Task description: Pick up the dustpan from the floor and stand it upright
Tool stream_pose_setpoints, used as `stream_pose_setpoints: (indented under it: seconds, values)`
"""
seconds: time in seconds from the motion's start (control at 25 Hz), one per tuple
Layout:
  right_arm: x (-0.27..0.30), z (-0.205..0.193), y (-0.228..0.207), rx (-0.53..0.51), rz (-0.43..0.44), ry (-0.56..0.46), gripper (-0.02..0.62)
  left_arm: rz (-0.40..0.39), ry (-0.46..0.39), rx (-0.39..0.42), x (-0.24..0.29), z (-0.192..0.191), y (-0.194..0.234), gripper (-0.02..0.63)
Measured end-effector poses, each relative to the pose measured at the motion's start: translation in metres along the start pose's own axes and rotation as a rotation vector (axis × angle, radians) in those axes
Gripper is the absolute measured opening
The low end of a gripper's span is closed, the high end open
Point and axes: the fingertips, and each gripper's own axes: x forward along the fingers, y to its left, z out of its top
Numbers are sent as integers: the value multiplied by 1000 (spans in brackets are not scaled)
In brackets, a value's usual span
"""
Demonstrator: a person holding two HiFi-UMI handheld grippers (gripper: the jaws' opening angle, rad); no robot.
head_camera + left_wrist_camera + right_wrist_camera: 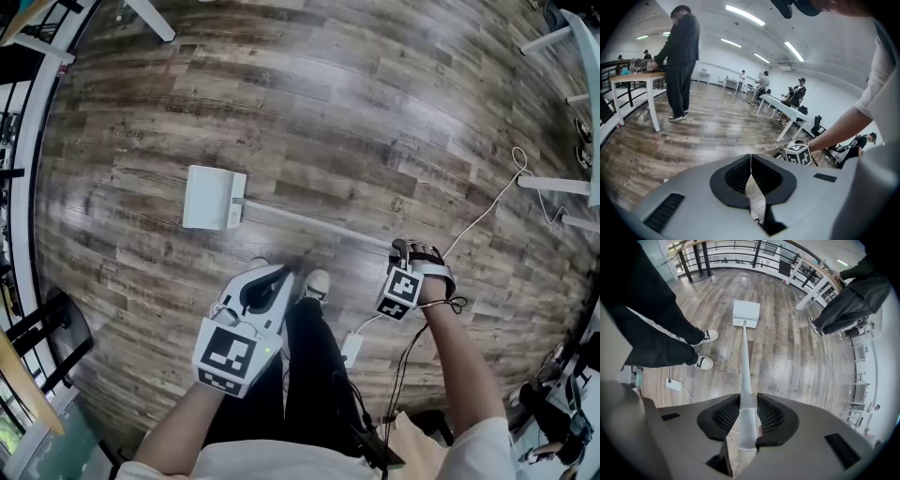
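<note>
**Right gripper view, looking steeply down.** A slim white handle (745, 366) is being clamped between the dark ribbed pads (725, 417) of the right gripper (748, 409). At the handle's far end, the white dustpan (746, 314) is being shown over the wooden floor (787, 357); whether it touches the planks cannot be told. At left, legs in dark trousers (656, 329) and pale shoes (704, 363) are being seen, with a white power strip (674, 384) near them. At upper right, a second person (843, 305) is being seen beside a table (806, 297).
</note>
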Motion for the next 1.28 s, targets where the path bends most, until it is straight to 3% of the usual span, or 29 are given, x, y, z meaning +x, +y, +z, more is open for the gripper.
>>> stream_pose_setpoints:
  seconds: [0.44,0.76,1.28]
  values:
    - [-86,36,4,-40,62,3,127,-7,-21,22,-47,28,-9,23]
    - [-149,66,-7,-79,100,39,127,-23,-10,21,-62,23,-16,23]
    - [-224,140,-15,-125,107,-62,117,-14,-34,8,-92,28,-11,23]
